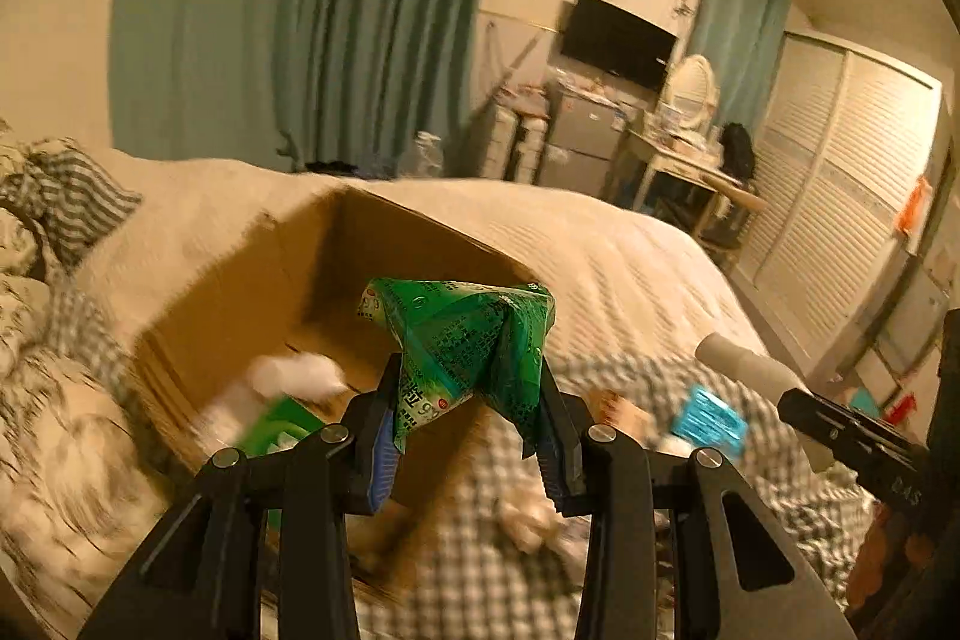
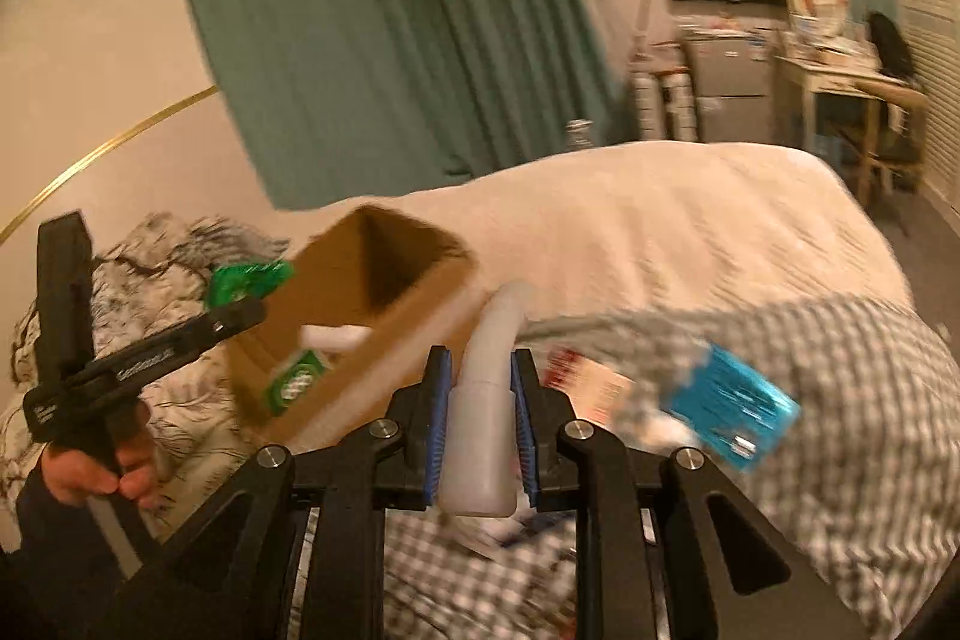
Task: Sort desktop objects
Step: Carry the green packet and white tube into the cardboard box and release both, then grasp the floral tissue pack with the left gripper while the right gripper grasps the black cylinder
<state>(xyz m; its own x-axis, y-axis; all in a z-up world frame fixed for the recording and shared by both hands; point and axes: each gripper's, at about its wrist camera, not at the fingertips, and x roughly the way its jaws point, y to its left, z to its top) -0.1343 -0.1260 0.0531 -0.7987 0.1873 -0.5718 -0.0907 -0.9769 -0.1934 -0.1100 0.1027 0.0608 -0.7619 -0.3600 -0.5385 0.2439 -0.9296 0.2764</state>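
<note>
both views blurred, mostly low in the frames.

left gripper (image 1: 468, 400): jaws closed on a crumpled green packet (image 1: 462, 334) with dark print. the packet sits pinched between the blue pads and fans out above them. in the left wrist view it hangs in front of the near rim of the cardboard box (image 1: 252, 280), above the bed. from the right wrist view the same gripper (image 2: 240, 304) appears at far left, held by a hand (image 2: 96, 472) in a dark sleeve, with the packet (image 2: 246, 280) showing green at its tip just beside the left wall of the box (image 2: 420, 340).

right gripper (image 2: 477, 388): jaws clamped on a white plastic bottle (image 2: 483, 400), body between the blue pads, its bent neck reaching forward past the fingertips and overlapping the near wall of the box. in the left wrist view the bottle (image 1: 744, 364) pokes in from the right edge, off to the right of the box.

box: open at the top, resting on the bed. inside it, a white object (image 2: 333, 337) and a green item (image 2: 297, 379); detail too smeared to identify either.

on the checked cover (image 2: 840, 400) to the right of the box: a blue packet (image 2: 732, 412) and a red-and-cream packet (image 2: 594, 385), near each other, both lying free of the grippers.

cream blanket (image 2: 660, 220) lies beyond the box.
</note>
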